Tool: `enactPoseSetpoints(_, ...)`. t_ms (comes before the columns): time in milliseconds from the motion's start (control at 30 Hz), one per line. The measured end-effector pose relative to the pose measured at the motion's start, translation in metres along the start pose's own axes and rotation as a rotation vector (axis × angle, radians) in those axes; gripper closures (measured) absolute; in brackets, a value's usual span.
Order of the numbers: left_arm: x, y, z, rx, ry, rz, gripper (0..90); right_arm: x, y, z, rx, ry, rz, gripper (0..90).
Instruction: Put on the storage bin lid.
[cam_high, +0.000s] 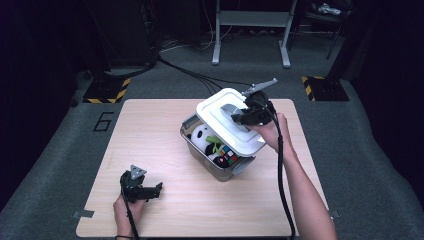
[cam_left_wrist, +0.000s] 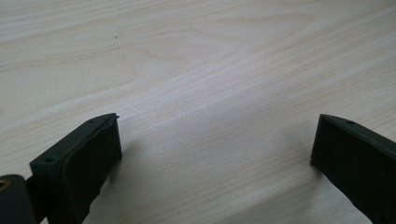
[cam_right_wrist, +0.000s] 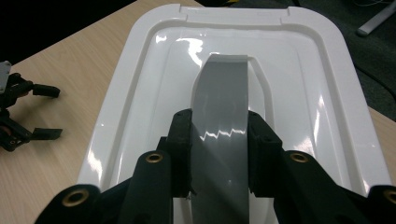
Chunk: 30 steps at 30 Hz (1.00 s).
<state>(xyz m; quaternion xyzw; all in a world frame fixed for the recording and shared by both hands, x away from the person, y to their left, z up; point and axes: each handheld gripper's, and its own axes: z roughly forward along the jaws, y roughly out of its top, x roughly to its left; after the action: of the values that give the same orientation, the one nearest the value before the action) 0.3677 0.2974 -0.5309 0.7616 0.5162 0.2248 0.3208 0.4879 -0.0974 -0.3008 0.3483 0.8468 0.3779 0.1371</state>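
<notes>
The right gripper (cam_right_wrist: 218, 154) is clamped on the grey handle (cam_right_wrist: 220, 107) that runs down the middle of the white lid (cam_high: 231, 120), one black jaw on each side of it. The lid hangs tilted over the clear storage bin (cam_high: 216, 161), which stands toward the far right part of the worktop (cam_high: 150, 130). The lid's far edge looks raised, and its near edge seems to sit at or just over the bin's rim; I cannot tell whether they touch.

The main risk is the grip itself. The handle is smooth and glossy and the jaws hold it only by its two narrow sides, so the broad lid could swing or slide out if the hand tips further or moves fast. If it drops, it would land on the bin and likely jolt it.

A second risk is the near rim of the lid catching on the bin's latch (cam_high: 243, 165) or wall, which would drag the light bin across the worktop or tip it. Inside lie a panda toy (cam_high: 202, 135) and a colour cube (cam_high: 228, 155), which could spill out.

The left gripper (cam_high: 149, 191) rests near the front left corner of the worktop, jaws wide apart with nothing between them and well clear of the bin, so nothing steadies the bin if it starts to move.
</notes>
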Motion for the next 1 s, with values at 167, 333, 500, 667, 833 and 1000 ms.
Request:
enactPoseSetpoints(167, -0.001, 0.000, 0.000, 0.000, -0.002, -0.008, 1.5, 0.005, 0.002, 0.007, 0.015, 0.016, -0.018, 66.8)
enactPoseSetpoints(333, 0.000, 0.000, 0.000, 0.000, 0.000, 0.000, 1.5, 0.011, 0.004, 0.016, 0.037, 0.032, -0.023, 66.8)
enactPoseSetpoints(500, -0.001, 0.000, 0.000, -0.004, -0.003, -0.015, 1.5, 0.017, 0.006, 0.026, 0.070, 0.047, -0.035, 66.7)
enactPoseSetpoints(667, -0.001, 0.000, 0.001, -0.009, 0.001, -0.012, 1.5, 0.023, 0.007, 0.034, 0.090, 0.058, -0.032, 66.8)
enactPoseSetpoints(833, -0.001, 0.000, 0.001, -0.009, 0.001, -0.011, 1.5, 0.028, 0.008, 0.047, 0.124, 0.068, -0.042, 66.7)
enactPoseSetpoints(1000, -0.001, 0.000, 0.001, -0.008, 0.001, -0.010, 1.5, 0.031, 0.008, 0.056, 0.146, 0.068, -0.038, 66.7)
